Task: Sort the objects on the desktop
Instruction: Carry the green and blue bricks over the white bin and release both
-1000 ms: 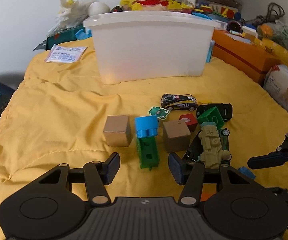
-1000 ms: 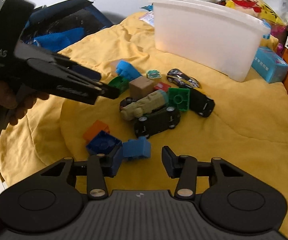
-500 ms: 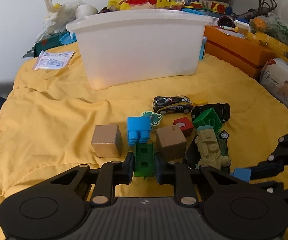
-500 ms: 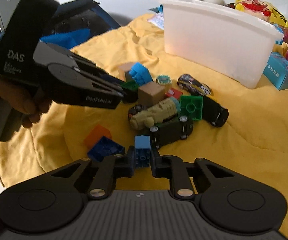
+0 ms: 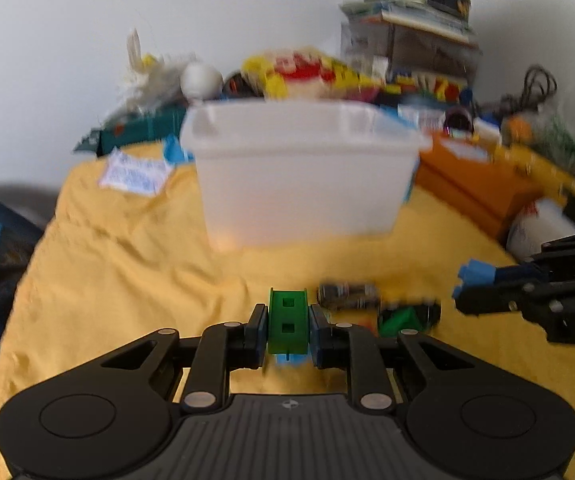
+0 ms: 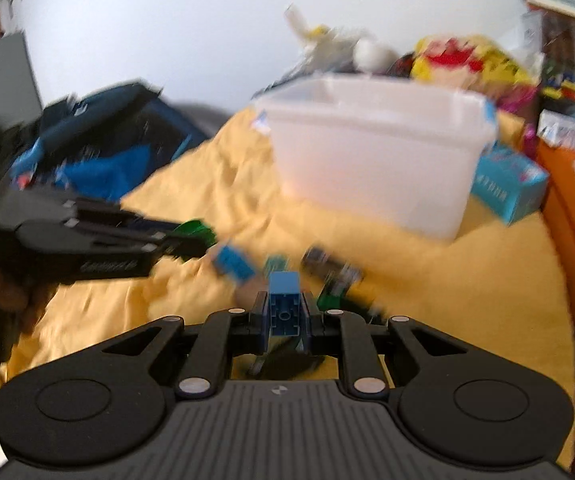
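Note:
My left gripper (image 5: 287,330) is shut on a green block (image 5: 287,326) and holds it above the yellow cloth (image 5: 127,272). My right gripper (image 6: 283,316) is shut on a blue brick (image 6: 284,304), also lifted. The blue brick shows in the left wrist view (image 5: 477,274) at the right, and the green block in the right wrist view (image 6: 195,230) at the left. The white bin (image 5: 303,176) stands ahead of both grippers. A toy car (image 5: 347,295), a green brick (image 5: 401,320) and a light blue brick (image 6: 231,262) lie blurred on the cloth.
Behind the bin are bags, toys and stacked boxes (image 5: 407,48). An orange box (image 5: 471,184) lies at the right and a teal carton (image 6: 507,182) beside the bin. A dark blue bag (image 6: 103,148) sits off the cloth's left edge.
Both grippers have risen from the cloth with their blocks and moved toward the white bin. The toy pile has dropped low and blurred in both views.

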Demonstrator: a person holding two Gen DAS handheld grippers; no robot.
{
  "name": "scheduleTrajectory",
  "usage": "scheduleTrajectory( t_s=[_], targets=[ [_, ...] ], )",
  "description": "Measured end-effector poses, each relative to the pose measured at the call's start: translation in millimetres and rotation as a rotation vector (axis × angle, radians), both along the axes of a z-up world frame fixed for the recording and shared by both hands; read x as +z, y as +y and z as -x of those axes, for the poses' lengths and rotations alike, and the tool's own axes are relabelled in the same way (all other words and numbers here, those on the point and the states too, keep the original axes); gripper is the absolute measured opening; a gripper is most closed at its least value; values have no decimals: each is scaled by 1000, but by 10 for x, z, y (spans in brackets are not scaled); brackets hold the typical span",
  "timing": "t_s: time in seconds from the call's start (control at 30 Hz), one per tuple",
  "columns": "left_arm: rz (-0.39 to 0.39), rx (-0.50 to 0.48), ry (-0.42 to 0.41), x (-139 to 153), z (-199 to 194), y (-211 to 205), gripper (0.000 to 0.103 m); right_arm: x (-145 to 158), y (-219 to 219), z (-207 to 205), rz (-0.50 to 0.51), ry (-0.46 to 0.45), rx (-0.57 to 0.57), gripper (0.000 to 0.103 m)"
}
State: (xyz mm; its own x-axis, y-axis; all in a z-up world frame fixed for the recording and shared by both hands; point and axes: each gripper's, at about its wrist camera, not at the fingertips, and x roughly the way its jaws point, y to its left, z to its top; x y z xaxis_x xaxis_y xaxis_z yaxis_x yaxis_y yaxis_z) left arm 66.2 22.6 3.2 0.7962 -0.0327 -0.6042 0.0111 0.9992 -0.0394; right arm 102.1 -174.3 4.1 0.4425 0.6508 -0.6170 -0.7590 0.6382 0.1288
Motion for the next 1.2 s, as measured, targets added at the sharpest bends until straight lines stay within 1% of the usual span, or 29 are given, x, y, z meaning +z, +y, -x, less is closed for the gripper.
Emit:
scheduleTrajectory(
  t_s=[0.1,0.2,0.3,0.37,0.47,0.6,0.7,0.77,0.8,0.83,0.87,0.9,0.97,1.03,1.1,1.13,1.2],
  targets=[
    [-1,9,-33,195,-155,35,24,174,13,-202,-39,-23,-43,18],
    [-3,13,-71,404,-393,89,24,334,57,-462,-59,-46,-78,18],
    [24,43,-107,630,-660,190,24,497,108,-748,-67,-62,-102,18],
    [35,58,-114,745,-847,240,24,611,157,-953,-72,-64,-112,18],
    [-5,49,-134,897,-1126,250,24,740,216,-1249,-90,-47,-133,18],
    [-16,47,-129,997,-1394,256,24,804,306,-1530,-77,-51,-145,18],
    [-21,40,-110,1011,-1571,232,24,783,382,-1686,-53,-43,-153,18],
    [-30,44,-95,988,-1656,209,28,750,423,-1788,-50,-19,-157,18],
    [-34,48,-90,970,-1688,208,32,727,453,-1831,-37,-18,-161,22],
    [-44,55,-81,941,-1715,202,43,707,482,-1862,-22,-30,-167,27],
    [-52,61,-75,923,-1721,210,46,693,499,-1888,-12,-39,-170,43],
    [-52,69,-69,891,-1709,222,46,677,507,-1908,-5,-44,-175,51],
    [-42,69,-62,848,-1655,274,46,668,490,-1899,-5,-63,-176,51],
    [-57,57,-58,777,-1542,295,46,667,430,-1848,-15,-67,-178,53],
    [-77,41,-52,683,-1363,300,46,655,362,-1739,-21,-73,-171,62],
    [-81,31,-48,631,-1269,306,46,650,330,-1659,-22,-85,-163,64],
    [-86,17,-27,470,-1028,283,47,590,221,-1411,-27,-107,-140,73]
  ],
)
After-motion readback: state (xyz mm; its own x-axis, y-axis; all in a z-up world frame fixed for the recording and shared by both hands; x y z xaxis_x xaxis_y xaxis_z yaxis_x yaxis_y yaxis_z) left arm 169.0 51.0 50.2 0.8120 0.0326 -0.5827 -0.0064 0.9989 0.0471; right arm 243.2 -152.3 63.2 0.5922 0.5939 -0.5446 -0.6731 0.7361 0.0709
